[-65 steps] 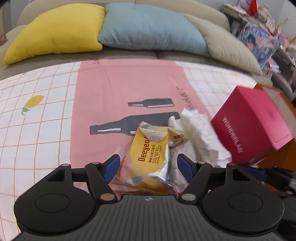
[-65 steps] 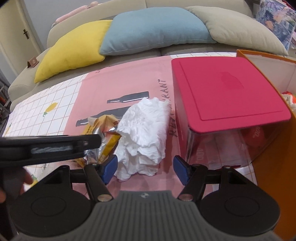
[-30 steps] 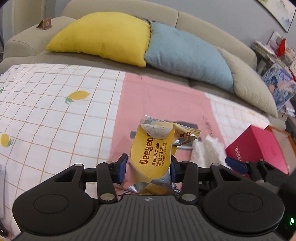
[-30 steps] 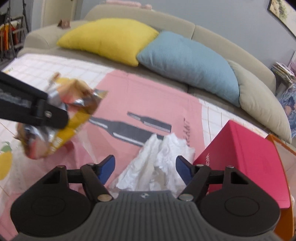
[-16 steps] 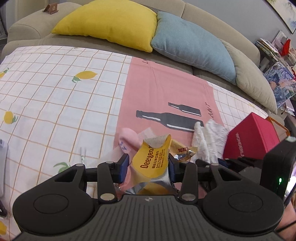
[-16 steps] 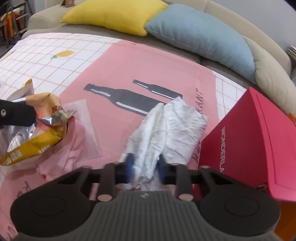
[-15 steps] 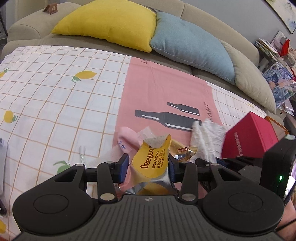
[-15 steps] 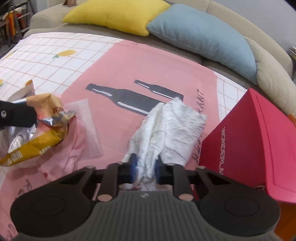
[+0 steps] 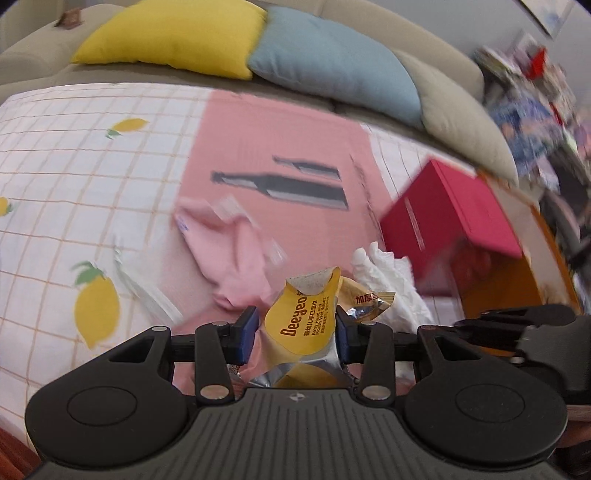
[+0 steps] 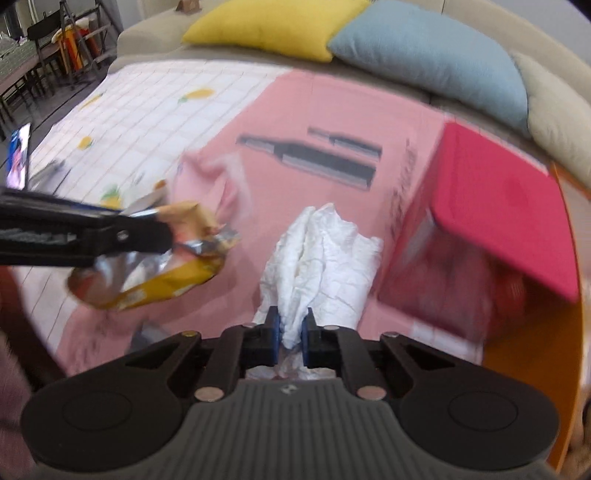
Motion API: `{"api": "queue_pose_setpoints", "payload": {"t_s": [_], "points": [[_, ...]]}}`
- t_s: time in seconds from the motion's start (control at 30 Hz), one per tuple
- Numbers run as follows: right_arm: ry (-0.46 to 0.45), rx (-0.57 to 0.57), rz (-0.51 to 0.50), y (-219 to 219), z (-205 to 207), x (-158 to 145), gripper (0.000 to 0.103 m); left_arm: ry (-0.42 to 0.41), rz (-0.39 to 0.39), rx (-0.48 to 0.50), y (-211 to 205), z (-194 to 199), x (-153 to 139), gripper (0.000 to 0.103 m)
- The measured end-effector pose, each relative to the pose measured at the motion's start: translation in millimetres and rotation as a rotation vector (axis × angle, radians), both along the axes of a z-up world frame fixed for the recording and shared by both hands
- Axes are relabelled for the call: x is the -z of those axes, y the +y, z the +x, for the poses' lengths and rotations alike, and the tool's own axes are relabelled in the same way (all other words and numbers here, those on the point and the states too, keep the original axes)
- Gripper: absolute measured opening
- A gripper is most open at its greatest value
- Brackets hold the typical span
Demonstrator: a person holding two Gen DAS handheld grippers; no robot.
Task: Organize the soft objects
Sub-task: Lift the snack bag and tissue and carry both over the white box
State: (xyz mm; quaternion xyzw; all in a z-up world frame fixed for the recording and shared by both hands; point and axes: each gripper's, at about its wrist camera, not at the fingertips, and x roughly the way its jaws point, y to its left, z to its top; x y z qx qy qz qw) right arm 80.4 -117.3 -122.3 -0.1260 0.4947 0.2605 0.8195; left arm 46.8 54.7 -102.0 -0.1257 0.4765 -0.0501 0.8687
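Note:
My left gripper (image 9: 293, 338) is shut on a yellow and silver Deeyeo wet-wipes packet (image 9: 304, 325) and holds it above the cloth; the packet also shows in the right wrist view (image 10: 155, 266). My right gripper (image 10: 291, 334) is shut on a crumpled white tissue (image 10: 321, 251), which hangs lifted off the table; it shows in the left wrist view (image 9: 391, 280) too. A pink cloth with clear plastic wrap (image 9: 236, 251) lies on the pink tablecloth.
A magenta box (image 10: 495, 206) stands on the right beside an orange container (image 9: 517, 280). Yellow (image 9: 177, 33), blue (image 9: 332, 55) and beige (image 9: 461, 118) pillows line the sofa behind the table. A phone (image 10: 16, 158) lies at the far left.
My right gripper closed on the white tissue and lifted it. My left gripper, still holding the packet, swung right toward the magenta box. The pink cloth came into view.

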Motion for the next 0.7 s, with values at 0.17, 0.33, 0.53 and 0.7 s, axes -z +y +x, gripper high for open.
{"api": "queue_pose_setpoints", "payload": {"t_s": [0.17, 0.33, 0.53, 0.7], "points": [[0.043, -0.021, -0.038, -20, -27, 7, 0.009, 0.053, 0.1, 0.113, -25, -4, 19, 0.047], [0.048, -0.021, -0.045, -21, -30, 13, 0.011, 0.141, 0.135, 0.171, -32, -6, 39, 0.046], [-0.008, -0.032, -0.013, -22, -36, 4, 0.037, 0.156, 0.13, 0.194, -31, -8, 46, 0.05], [-0.065, 0.038, -0.007, -24, -26, 2, 0.061, 0.168, 0.128, 0.208, -33, -8, 54, 0.053]]}}
